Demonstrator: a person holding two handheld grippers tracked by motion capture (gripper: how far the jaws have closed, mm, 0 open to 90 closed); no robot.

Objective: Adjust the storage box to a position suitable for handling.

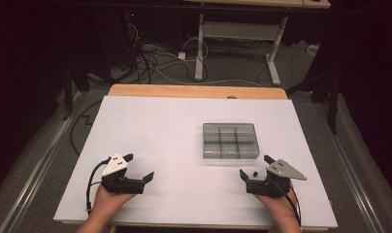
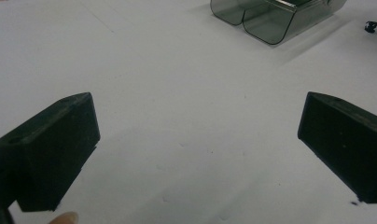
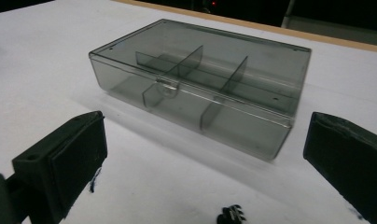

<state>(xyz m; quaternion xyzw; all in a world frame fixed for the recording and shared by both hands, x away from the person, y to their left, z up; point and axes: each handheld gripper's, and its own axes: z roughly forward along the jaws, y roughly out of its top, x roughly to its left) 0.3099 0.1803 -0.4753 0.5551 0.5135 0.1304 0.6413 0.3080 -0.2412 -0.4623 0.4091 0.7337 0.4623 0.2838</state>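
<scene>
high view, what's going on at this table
A person holds a set of tongs in each hand over a white table. The left tongs and right tongs both stand open and hold nothing. A smoky clear compartment box, lid closed, sits just beyond the right tongs. A small black part lies on the table between the right tongs' jaws, not gripped.

A white sheet [image 1: 160, 141] is covering the counter [image 1: 194, 91], leaving a wooden strip showing along the far edge. Beyond it, cables [image 1: 155, 60] are lying tangled on the grey floor [image 1: 233, 73] beside a white-legged desk [image 1: 242, 29]. Darkness is swallowing the room's sides and back.
</scene>
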